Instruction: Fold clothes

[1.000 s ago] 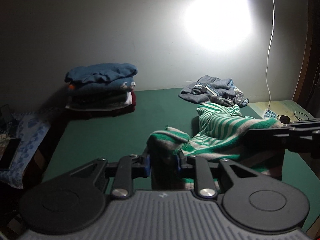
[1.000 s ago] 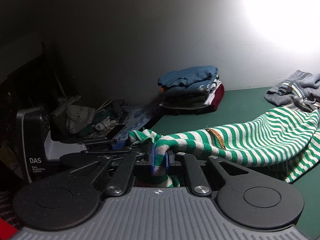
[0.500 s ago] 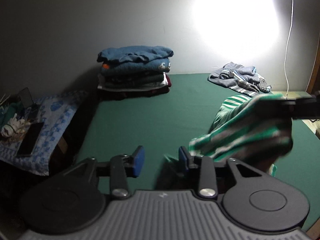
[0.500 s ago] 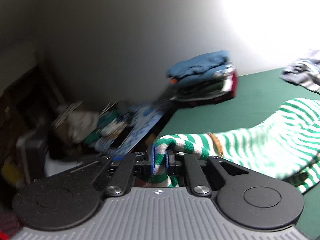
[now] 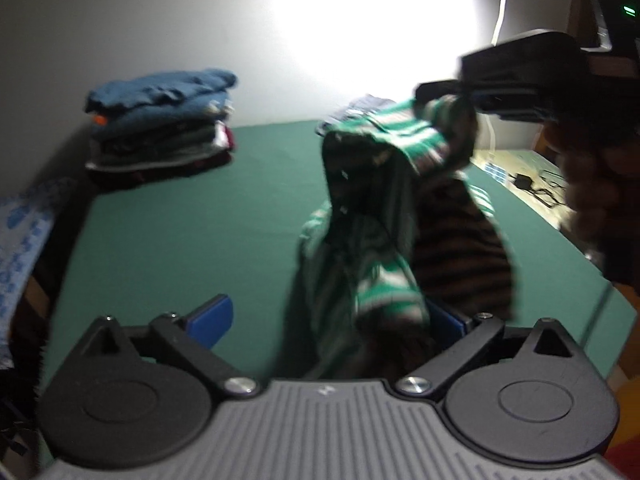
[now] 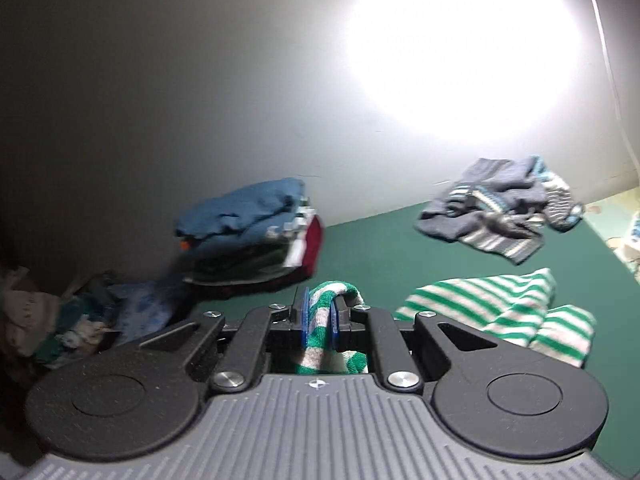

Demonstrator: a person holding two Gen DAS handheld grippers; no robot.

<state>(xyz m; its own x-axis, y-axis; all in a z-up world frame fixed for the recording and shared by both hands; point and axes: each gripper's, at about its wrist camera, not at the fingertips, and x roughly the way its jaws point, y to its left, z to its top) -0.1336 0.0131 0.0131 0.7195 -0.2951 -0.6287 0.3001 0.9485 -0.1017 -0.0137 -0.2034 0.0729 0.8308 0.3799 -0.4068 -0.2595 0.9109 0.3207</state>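
Left wrist view: my left gripper (image 5: pixel 332 318) has its jaws opening, blue pads wide apart, and the green striped garment (image 5: pixel 384 280) hangs loose between them, nearer the right-hand pad, with nothing pressing on it. It drapes down from the upper right, where my right gripper (image 5: pixel 448 100) holds it up by a bunched edge, so its long axis runs from those high jaws down toward my left ones. In the right wrist view the right jaws are clamped on a fold of stripes, the rest of the garment lying on the green worktop (image 6: pixel 372 236) to the right. I'd judge the left hand nearer the hanging end for a regrip. A folded stack (image 6: pixel 252 232) sits by the wall, a grey crumpled garment (image 6: pixel 500 212) further right, under a glaring lamp.
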